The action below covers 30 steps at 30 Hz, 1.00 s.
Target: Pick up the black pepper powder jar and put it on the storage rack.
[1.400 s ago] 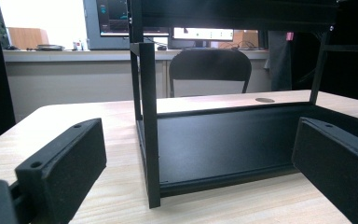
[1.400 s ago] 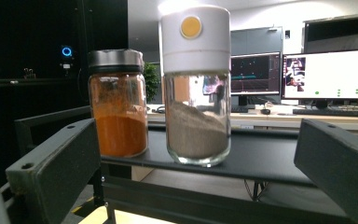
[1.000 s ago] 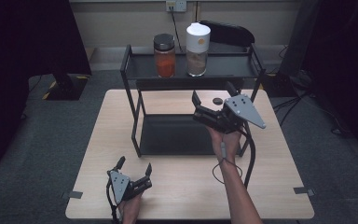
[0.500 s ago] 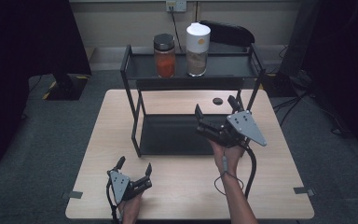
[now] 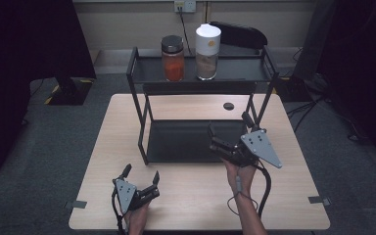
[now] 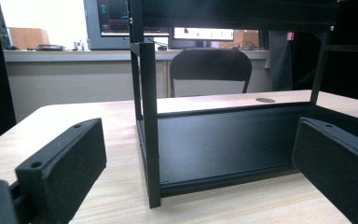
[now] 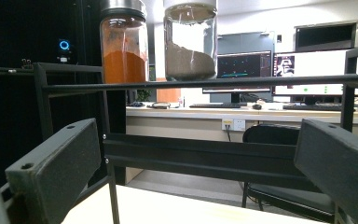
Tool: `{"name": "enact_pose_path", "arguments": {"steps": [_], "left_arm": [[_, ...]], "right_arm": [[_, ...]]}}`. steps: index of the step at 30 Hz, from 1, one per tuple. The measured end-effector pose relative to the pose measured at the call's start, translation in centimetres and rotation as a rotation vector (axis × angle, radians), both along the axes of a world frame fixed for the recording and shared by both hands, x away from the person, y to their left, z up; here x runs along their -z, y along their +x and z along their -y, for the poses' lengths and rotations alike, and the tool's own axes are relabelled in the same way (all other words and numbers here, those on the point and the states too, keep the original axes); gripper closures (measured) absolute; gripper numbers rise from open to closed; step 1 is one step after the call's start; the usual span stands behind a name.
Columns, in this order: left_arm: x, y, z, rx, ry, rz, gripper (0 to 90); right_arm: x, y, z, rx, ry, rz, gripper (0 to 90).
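A black two-tier metal rack (image 5: 142,122) stands at the back half of the wooden table (image 5: 107,161). On its top shelf are a jar of orange powder (image 5: 173,58) (image 7: 124,49) with a metal lid and a jar of brown powder (image 5: 208,45) (image 7: 189,42) with a white lid. My right gripper (image 5: 228,132) hovers open over the rack's lower tray, at its front right, empty. My left gripper (image 5: 140,174) rests open near the table's front edge, empty, facing the rack's front left post (image 6: 149,121).
A round cable hole (image 5: 228,105) sits in the table behind the rack. A black chair (image 5: 240,34) stands beyond the table. Cables trail from both grippers. Bare wood lies between the two grippers at the front.
My right gripper has drawn back toward the person and lower, from beside the rack's right post to over the lower tray's front right. The left gripper has stayed put.
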State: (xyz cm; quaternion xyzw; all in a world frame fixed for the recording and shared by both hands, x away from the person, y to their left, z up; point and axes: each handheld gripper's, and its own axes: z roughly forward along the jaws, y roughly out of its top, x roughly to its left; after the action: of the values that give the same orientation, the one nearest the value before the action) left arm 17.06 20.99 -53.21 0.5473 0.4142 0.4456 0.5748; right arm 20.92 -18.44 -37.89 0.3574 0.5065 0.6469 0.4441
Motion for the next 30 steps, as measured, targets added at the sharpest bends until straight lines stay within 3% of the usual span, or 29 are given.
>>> {"name": "enact_pose_path", "arguments": {"steps": [7, 30], "left_arm": [[0.0, 0.0, 0.0, -0.001, 0.0, 0.0, 2.2], [0.0, 0.0, 0.0, -0.001, 0.0, 0.0, 2.3]], "right_arm": [[1.0, -0.7, 0.1, 0.014, 0.002, 0.004, 0.0], [4.0, -2.3, 0.9, 0.022, -0.019, -0.049, 0.0]]}}
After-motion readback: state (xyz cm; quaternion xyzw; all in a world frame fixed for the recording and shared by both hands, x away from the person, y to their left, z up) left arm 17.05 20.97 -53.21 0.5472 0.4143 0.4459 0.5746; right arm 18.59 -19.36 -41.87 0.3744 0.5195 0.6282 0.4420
